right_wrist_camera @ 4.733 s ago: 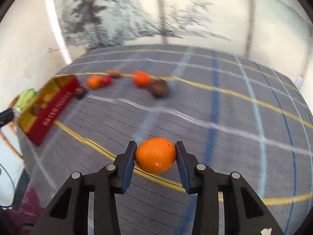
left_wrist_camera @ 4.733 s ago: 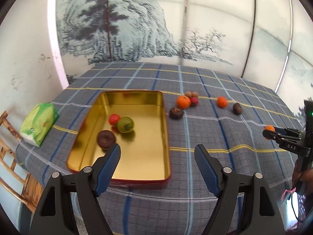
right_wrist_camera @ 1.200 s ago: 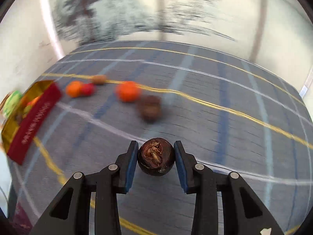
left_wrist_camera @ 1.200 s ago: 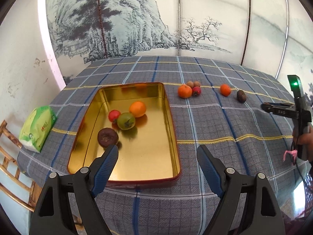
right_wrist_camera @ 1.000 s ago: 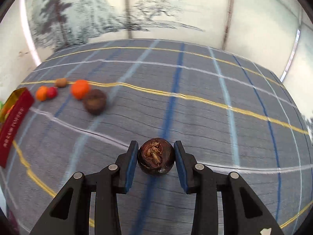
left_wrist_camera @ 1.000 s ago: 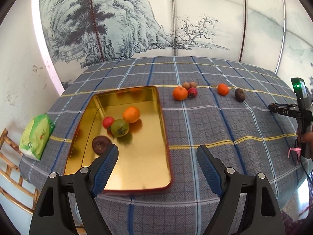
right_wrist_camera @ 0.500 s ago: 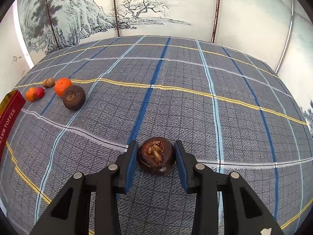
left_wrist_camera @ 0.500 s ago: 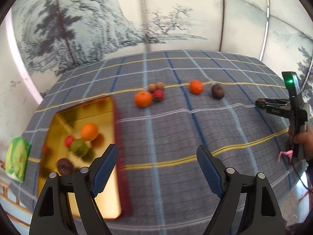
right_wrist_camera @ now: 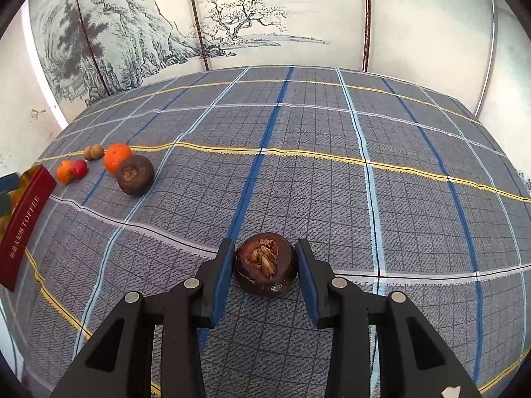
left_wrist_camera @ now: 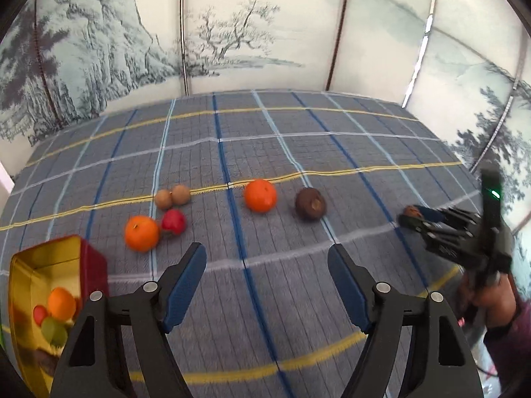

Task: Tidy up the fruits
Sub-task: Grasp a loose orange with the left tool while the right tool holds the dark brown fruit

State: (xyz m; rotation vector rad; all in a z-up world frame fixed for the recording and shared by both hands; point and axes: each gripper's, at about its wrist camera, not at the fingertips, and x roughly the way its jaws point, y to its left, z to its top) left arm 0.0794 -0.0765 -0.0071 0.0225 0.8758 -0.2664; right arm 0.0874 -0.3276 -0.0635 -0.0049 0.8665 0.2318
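Note:
My right gripper [right_wrist_camera: 264, 267] is shut on a dark brown round fruit [right_wrist_camera: 265, 267], low over the checked cloth. It also shows in the left wrist view [left_wrist_camera: 415, 217], at the right. My left gripper [left_wrist_camera: 267, 272] is open and empty above the cloth. Beyond it lie an orange [left_wrist_camera: 260, 195], a second brown fruit [left_wrist_camera: 310, 204], another orange [left_wrist_camera: 141, 233], a small red fruit [left_wrist_camera: 173, 221] and two tan round fruits [left_wrist_camera: 172, 196]. The gold tin [left_wrist_camera: 28, 265] at lower left holds an orange, a red, a green and a dark fruit.
The tin's red side reads TOFFEE in the right wrist view [right_wrist_camera: 23, 225]. A painted folding screen [right_wrist_camera: 232, 16] stands behind the table. The table edge runs along the far side and right.
My left gripper has swung right, away from the tin, toward the loose fruits. My right gripper has lowered the brown fruit close to the cloth.

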